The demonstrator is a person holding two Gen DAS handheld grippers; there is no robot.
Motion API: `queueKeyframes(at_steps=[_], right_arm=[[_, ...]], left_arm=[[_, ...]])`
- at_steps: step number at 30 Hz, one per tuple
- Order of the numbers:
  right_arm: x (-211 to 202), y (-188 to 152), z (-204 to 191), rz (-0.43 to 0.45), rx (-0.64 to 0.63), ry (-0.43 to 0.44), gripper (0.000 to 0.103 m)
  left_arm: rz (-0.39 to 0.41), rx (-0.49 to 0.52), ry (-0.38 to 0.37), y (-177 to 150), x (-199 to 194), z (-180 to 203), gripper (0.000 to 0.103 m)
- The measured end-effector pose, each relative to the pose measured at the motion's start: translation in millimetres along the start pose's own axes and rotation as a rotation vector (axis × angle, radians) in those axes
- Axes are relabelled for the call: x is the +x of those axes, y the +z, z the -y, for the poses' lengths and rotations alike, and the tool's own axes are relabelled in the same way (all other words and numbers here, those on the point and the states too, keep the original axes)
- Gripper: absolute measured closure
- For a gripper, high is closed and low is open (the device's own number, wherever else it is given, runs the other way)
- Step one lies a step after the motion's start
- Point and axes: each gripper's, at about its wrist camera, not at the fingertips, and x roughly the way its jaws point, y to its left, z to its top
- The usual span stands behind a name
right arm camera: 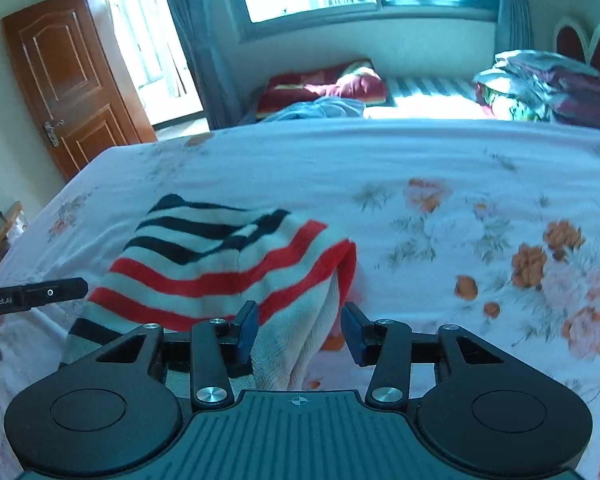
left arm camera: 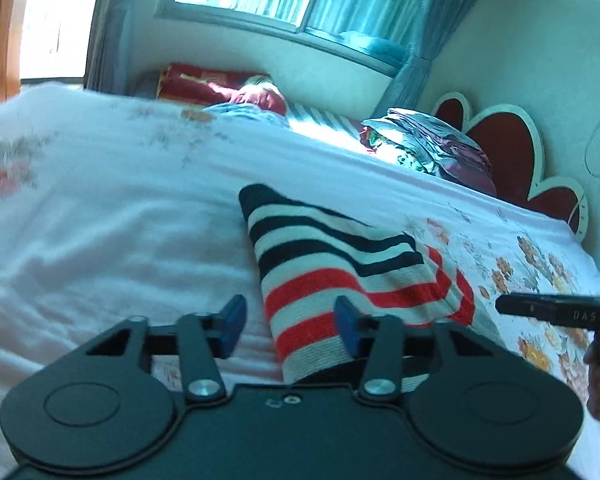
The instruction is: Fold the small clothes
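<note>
The striped knit garment (left arm camera: pixel 340 268) lies on the flowered bedsheet (left arm camera: pixel 100 220) toward its near edge, already doubled over itself: a navy-and-white layer sits on top of the red-and-white part, so at least one fold looks made, though the right-hand end still bulges and hangs loosely rather than lying flat. By the look of it the fold is partway done; squaring the edges, smoothing that end and perhaps one more fold remain. The left gripper (left arm camera: pixel 291 322) has its jaws partly open, and the near left end of the garment runs between them; only one blue pad seems to meet the cloth, so I judge it not clamped. The right gripper (right arm camera: pixel 298 330) is likewise partly open, with the droopy pale edge of the garment's right end lying between its pads, touching the inner one at most. Beyond the garment, at the far side of the bed, are a red pillow (right arm camera: pixel 320 84) and a heap of folded bedding (right arm camera: pixel 540 84) by the heart-shaped headboard (left arm camera: pixel 512 152), both well apart from it. Nothing stands on the sheet near the garment; the loose right end is the main nuisance.
</note>
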Motion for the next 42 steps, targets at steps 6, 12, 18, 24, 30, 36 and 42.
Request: queueKeyframes(at_steps=[6, 12, 18, 24, 30, 36, 42], right_arm=[[24, 4, -36, -0.086, -0.161, -0.003, 0.088], [52, -20, -32, -0.149, -0.190, -0.089, 0.089], [-9, -23, -44, -0.058, -0.156, -0.035, 0.088], [-34, -61, -53, -0.129, -0.169, -0.009, 0.089], [-19, -88, -42, -0.195, -0.146, -0.042, 0.089], [-17, -94, -39, -0.182, -0.133, -0.044, 0.088], [-17, -94, -40, -0.174, -0.137, -0.050, 0.088]], left_arm=[[-0.116, 0.279, -0.023, -1, 29, 55, 0.071], [-0.119, 0.242, -0.003, -16, 40, 48, 0.071], [-0.081, 0.223, -0.022, -21, -3, 49, 0.073], [-0.106, 0.221, 0.004, -51, -31, 58, 0.074], [-0.136, 0.224, 0.051, -77, -24, 56, 0.075], [-0.131, 0.218, 0.083, -81, -22, 57, 0.075], [-0.124, 0.207, 0.110, -83, -22, 60, 0.074]])
